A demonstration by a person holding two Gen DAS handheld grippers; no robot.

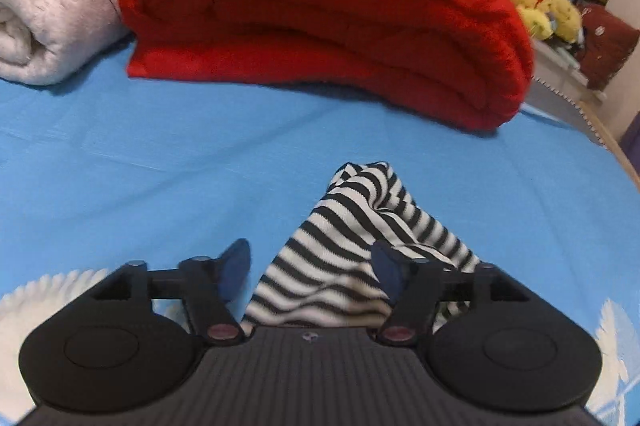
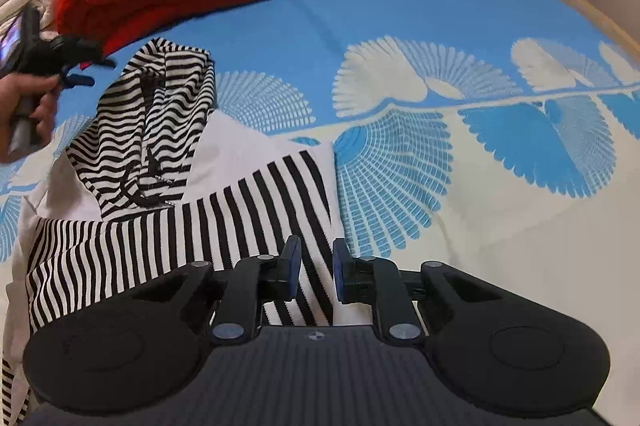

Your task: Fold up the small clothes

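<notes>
My main worry is the striped garment (image 2: 160, 162): its sleeve end lies bunched and twisted on the blue bedspread (image 1: 120, 166), on the near side of the red folded blanket (image 1: 320, 14), and nothing is pinning it. If I close the left gripper (image 1: 312, 270) where it now sits, I judge I would catch a loose ridge of fabric, not a clean edge, and the fold would come out crooked. The left wrist view is also smeared, so an ill-timed squeeze could miss the cloth altogether.

The left gripper is released: its blue pads (image 1: 236, 274) stand wide apart with the striped cloth lying between them but not pressed. Seen from the right wrist view, the person's hand (image 2: 28, 106) holds that tool just in front of the red blanket, above the garment's far end, tilted steeply downward.

The right gripper (image 2: 316, 270) sits farther from the red blanket, over the garment's near striped panel, also angled steeply down. Its jaws are narrow with a stripe of fabric visible in the gap; the pads do not appear to be pressing it, so I read it as not gripping. If I lift before the squeeze is complete, that hem would slip out and the flat panel would wrinkle.
</notes>
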